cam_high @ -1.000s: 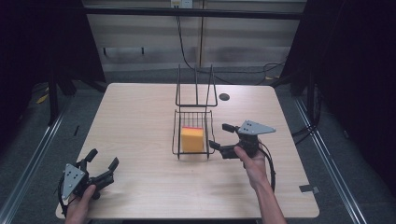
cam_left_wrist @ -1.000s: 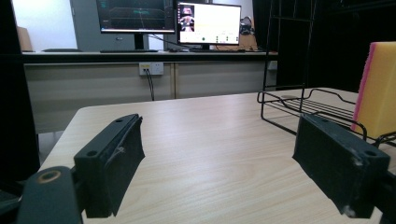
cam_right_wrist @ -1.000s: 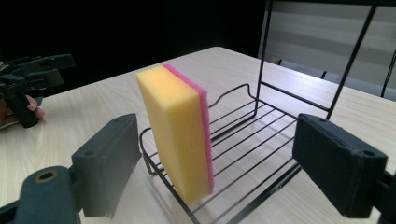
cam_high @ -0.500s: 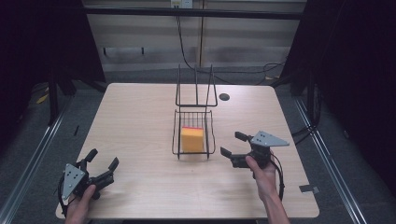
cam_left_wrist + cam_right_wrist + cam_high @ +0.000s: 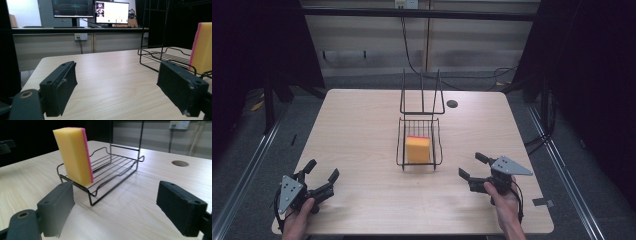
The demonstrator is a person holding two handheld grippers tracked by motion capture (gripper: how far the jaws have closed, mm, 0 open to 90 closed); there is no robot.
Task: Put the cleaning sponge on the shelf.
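A yellow sponge with a pink backing stands on edge at the near end of a black wire rack in the table's middle. My right gripper is open and empty, low over the table to the right of the rack's near corner, apart from it. Its jaws point toward the sponge. My left gripper is open and empty near the front left corner, far from the rack.
The wooden table has a round cable hole behind the rack on the right. The rack's tall wire back rises at its far end. A desk with monitors stands beyond the table.
My right gripper has drawn back from the rack toward the front right of the table, open. The sponge stays in the rack. My left gripper has not moved.
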